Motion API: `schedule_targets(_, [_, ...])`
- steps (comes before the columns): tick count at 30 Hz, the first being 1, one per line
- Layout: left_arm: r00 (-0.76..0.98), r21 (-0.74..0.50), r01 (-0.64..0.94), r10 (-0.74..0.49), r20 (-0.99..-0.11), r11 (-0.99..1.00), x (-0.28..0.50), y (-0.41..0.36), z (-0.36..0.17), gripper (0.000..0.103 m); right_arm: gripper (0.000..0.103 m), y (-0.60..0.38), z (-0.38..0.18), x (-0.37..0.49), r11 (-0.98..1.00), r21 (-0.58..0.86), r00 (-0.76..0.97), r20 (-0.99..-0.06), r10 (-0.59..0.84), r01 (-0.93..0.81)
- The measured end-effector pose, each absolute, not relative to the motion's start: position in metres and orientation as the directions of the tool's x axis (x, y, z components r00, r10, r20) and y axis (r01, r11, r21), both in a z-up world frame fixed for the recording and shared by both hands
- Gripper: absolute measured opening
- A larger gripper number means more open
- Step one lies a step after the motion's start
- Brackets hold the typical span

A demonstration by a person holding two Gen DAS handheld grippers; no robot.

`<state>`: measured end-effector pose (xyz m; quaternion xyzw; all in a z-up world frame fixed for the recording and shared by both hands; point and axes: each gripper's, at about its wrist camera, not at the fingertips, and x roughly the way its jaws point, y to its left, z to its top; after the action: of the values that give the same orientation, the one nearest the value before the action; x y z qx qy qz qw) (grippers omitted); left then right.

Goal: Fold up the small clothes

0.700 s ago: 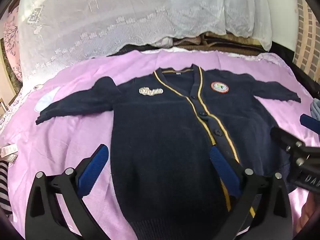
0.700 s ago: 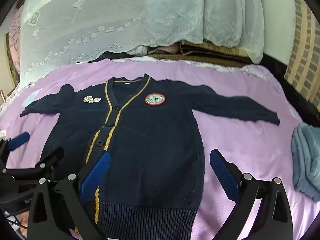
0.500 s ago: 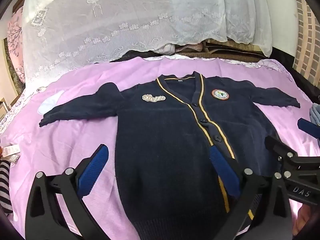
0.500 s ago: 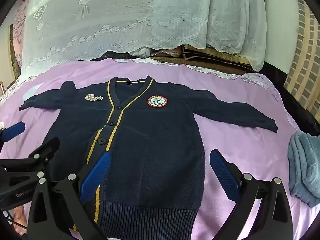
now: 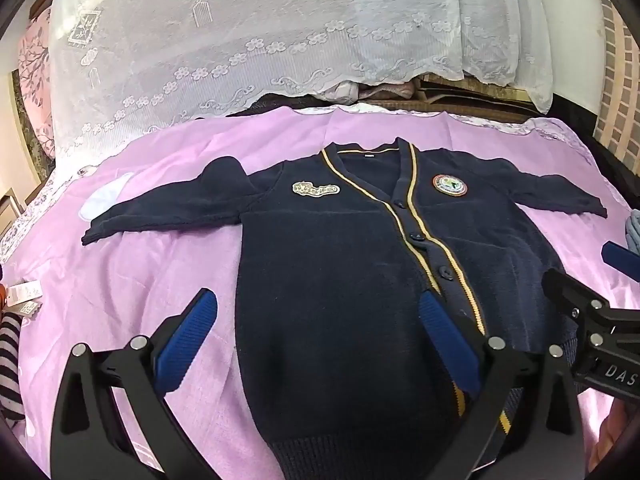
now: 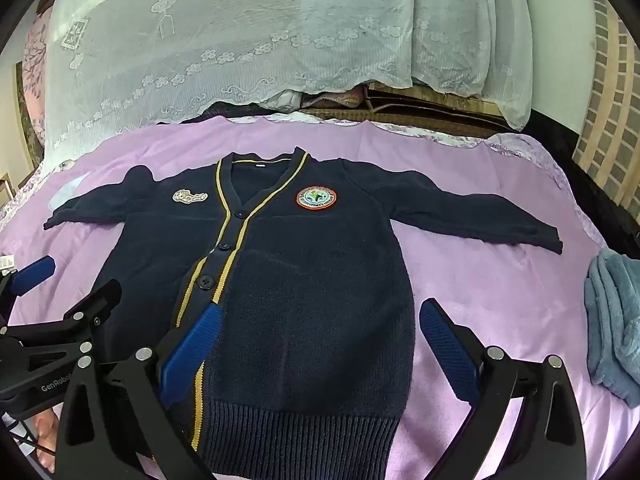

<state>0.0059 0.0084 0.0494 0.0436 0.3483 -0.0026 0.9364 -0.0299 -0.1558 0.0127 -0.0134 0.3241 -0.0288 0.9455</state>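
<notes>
My 2 claws, left (image 5: 316, 340) and right (image 6: 320, 344), hover agape above the flat cardigan (image 6: 280, 280); pinching the purple sheet (image 6: 480, 272) too could drag everything askew.

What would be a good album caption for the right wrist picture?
Navy cardigan spread flat, sleeves out, on a purple bedsheet, with the open right gripper poised above its hem.
</notes>
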Motion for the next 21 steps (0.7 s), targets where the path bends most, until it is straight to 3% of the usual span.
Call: schedule_targets(21, [0.784,0.086,0.025,0.033,-0.619,0.996,-0.004,0.006,0.02,0.099,0.1,-0.158,0.011,-0.029,0.999,-0.021,0.783,-0.619,-0.052,0.049])
